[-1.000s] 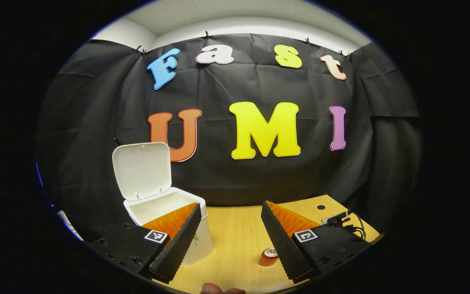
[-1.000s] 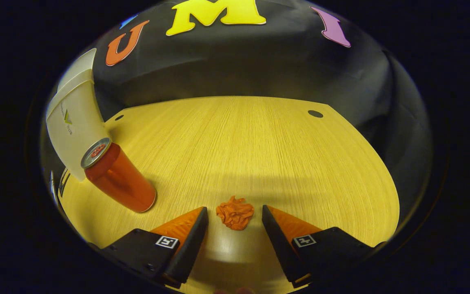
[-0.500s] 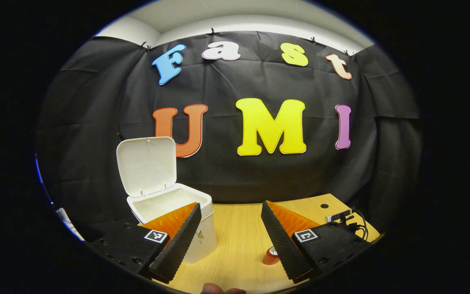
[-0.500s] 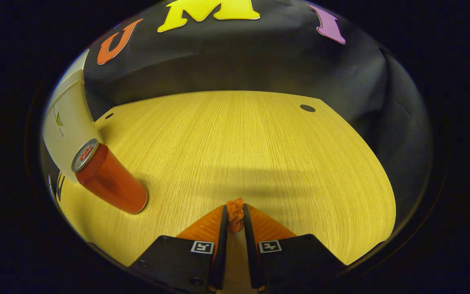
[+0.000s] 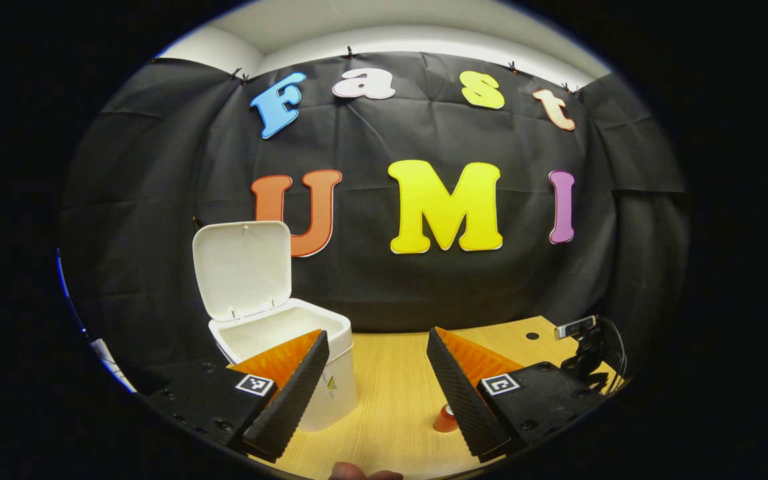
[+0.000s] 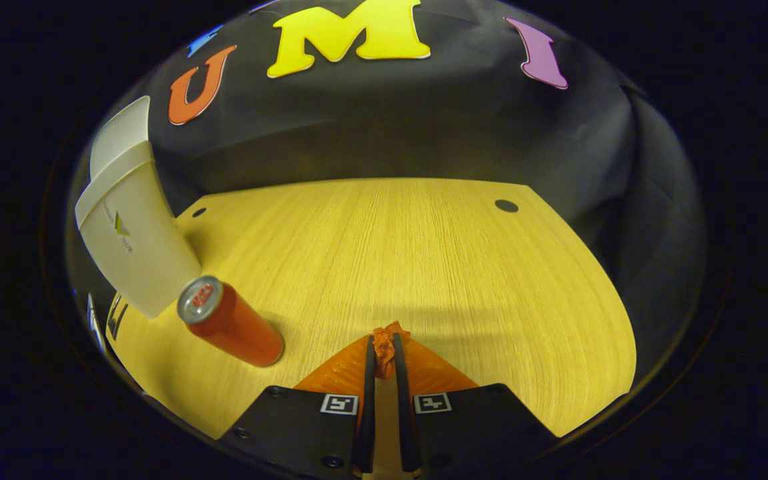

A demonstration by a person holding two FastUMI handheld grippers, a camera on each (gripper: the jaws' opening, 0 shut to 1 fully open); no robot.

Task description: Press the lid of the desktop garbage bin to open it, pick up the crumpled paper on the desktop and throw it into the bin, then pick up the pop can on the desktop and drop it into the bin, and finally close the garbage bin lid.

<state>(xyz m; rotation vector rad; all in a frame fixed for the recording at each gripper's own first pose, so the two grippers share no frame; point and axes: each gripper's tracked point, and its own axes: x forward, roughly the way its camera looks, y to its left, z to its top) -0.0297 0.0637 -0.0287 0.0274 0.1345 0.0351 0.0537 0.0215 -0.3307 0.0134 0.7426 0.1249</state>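
- Bin (image 5: 277, 333) stands at the left of the left gripper view, white, on the wooden desk (image 5: 391, 393); its lid (image 5: 243, 270) is swung up and stands upright behind the open mouth.
- Left hand-held gripper (image 5: 377, 373) hangs with its fingers spread wide apart and nothing between them; its left finger overlaps the bin's front.
- Just beside the inner edge of its right finger, a small part of the orange pop can (image 5: 445, 420) shows on the desk.
- In the right gripper view, the bin (image 6: 134, 247) sits at the far left, with the pop can (image 6: 231, 321) upright on the desk (image 6: 424, 267) just in front of it.
- Right of the can, the right hand-held gripper (image 6: 384, 347) is pressed nearly together, pinching the orange crumpled paper (image 6: 384, 343) at its fingertips.
- Whether the paper is touching the desk or lifted off it cannot be told.
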